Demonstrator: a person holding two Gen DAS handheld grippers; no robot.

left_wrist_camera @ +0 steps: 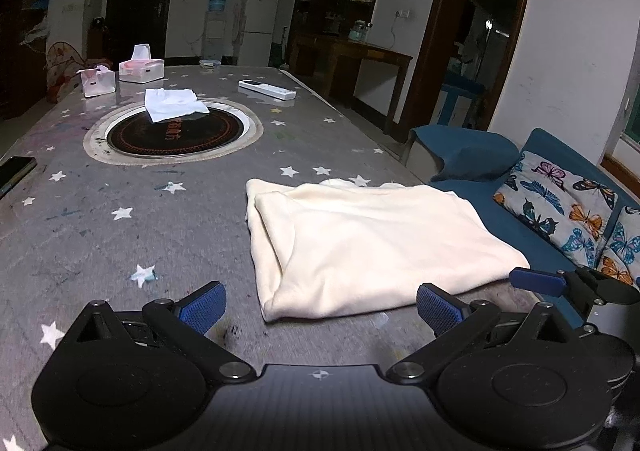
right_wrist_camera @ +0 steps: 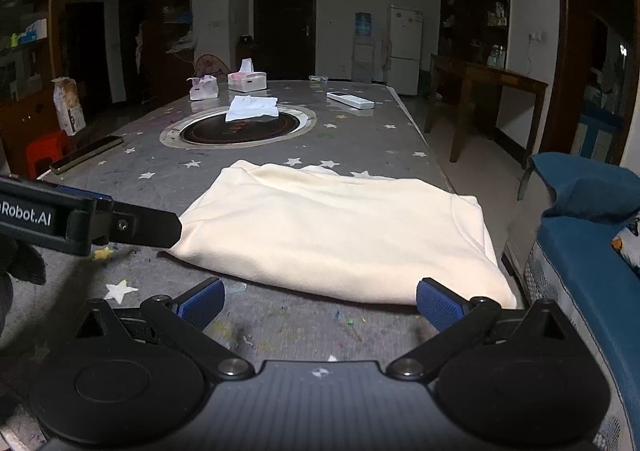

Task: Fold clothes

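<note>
- The garment (left_wrist_camera: 360, 247), cream and already folded into a rough rectangle, lies flat on the grey starred tabletop (left_wrist_camera: 120, 235), by the edge next to the blue sofa (left_wrist_camera: 500, 219).
- In the left wrist view it fills the centre right of the frame, straight ahead of the left gripper (left_wrist_camera: 320, 309) and slightly right of it; the near hem sits just beyond and between the blue pads (left_wrist_camera: 202, 307), with no contact visible.
- The left jaws are spread wide with nothing between them.
- In the right wrist view the garment (right_wrist_camera: 340, 235) lies across the middle of the frame, its near edge just beyond the right gripper (right_wrist_camera: 320, 307), whose right pad (right_wrist_camera: 438, 307) is at the near right corner of the cloth. I cannot tell whether it touches.
- The right jaws are likewise wide apart and empty.
- Long axis: it runs left to right across the right wrist view, parallel to the near tabletop edge; the thicker rolled fold is on the far side, toward the round hotplate (right_wrist_camera: 240, 127).
- Each gripper is close to one near corner, the left gripper (right_wrist_camera: 152, 225) at the left corner, the right at the right one.
- Judgement: the next fold probably calls for pinching both near corners and carrying them away across the short axis.
</note>
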